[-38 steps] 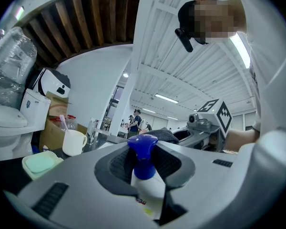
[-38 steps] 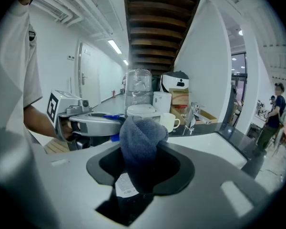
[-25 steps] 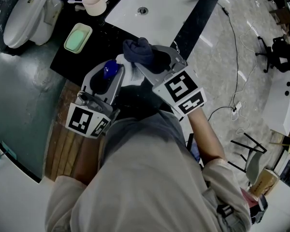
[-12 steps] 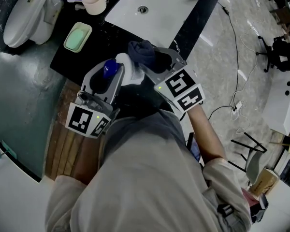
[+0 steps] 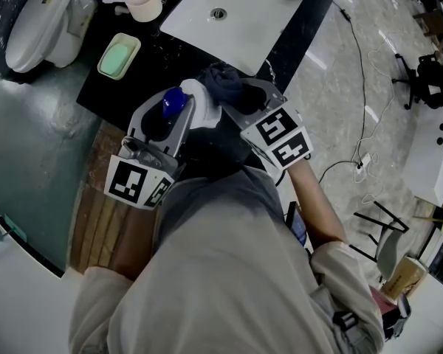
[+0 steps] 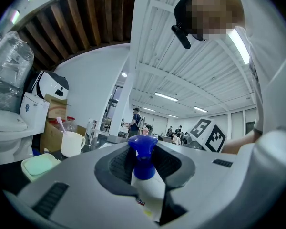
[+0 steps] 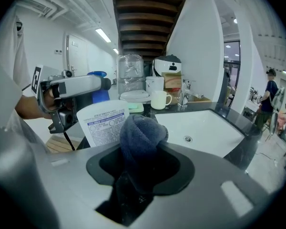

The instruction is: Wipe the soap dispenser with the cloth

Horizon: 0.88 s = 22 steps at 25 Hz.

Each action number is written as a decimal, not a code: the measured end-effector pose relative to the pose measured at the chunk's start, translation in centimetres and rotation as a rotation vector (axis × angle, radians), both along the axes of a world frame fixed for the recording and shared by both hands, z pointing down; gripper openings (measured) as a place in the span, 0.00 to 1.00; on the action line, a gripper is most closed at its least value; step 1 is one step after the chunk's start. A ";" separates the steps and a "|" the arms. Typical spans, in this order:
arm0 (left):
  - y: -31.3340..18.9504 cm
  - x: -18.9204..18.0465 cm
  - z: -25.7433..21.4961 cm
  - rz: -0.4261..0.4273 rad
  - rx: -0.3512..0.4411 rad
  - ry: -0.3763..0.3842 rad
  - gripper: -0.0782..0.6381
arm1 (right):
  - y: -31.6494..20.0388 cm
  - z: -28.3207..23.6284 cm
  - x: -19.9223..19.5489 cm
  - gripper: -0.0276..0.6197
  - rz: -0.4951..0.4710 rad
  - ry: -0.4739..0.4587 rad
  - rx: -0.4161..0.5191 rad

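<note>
A white soap dispenser [image 5: 201, 103] with a blue pump cap [image 5: 174, 100] is clamped in my left gripper [image 5: 165, 116], which is shut on its neck and body. The left gripper view shows the cap [image 6: 142, 155] standing up between the jaws of that gripper [image 6: 145, 178]. My right gripper [image 5: 235, 93] is shut on a bunched dark blue cloth [image 5: 223, 80]. The cloth [image 7: 141, 136] bulges out of the right gripper [image 7: 140, 173] and lies against the dispenser's labelled side [image 7: 103, 124].
Behind the grippers a black counter [image 5: 136, 76] carries a white sink basin [image 5: 240, 17], a green soap dish [image 5: 119, 57] and a cream cup [image 5: 144, 4]. A toilet [image 5: 38, 22] stands at the far left. Cables [image 5: 360, 87] run over the floor at right.
My right gripper has come down a little with the cloth along the dispenser's side. The left gripper and the dispenser have stayed still.
</note>
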<state>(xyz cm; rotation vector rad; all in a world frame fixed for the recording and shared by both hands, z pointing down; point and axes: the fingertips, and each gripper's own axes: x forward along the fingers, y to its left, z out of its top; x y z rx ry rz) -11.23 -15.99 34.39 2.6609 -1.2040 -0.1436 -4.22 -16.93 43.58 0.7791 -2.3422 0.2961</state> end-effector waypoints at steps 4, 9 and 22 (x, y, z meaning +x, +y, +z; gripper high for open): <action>-0.2 0.5 -0.2 -0.003 -0.004 0.000 0.24 | 0.4 0.8 0.8 0.25 0.006 0.004 -0.011; -0.4 0.9 -0.2 -0.011 -0.001 -0.023 0.24 | 1.1 1.8 1.6 0.25 0.022 -0.003 -0.039; 0.9 3.9 0.1 0.086 0.021 -0.132 0.27 | 2.0 2.7 3.0 0.26 0.056 -0.014 -0.073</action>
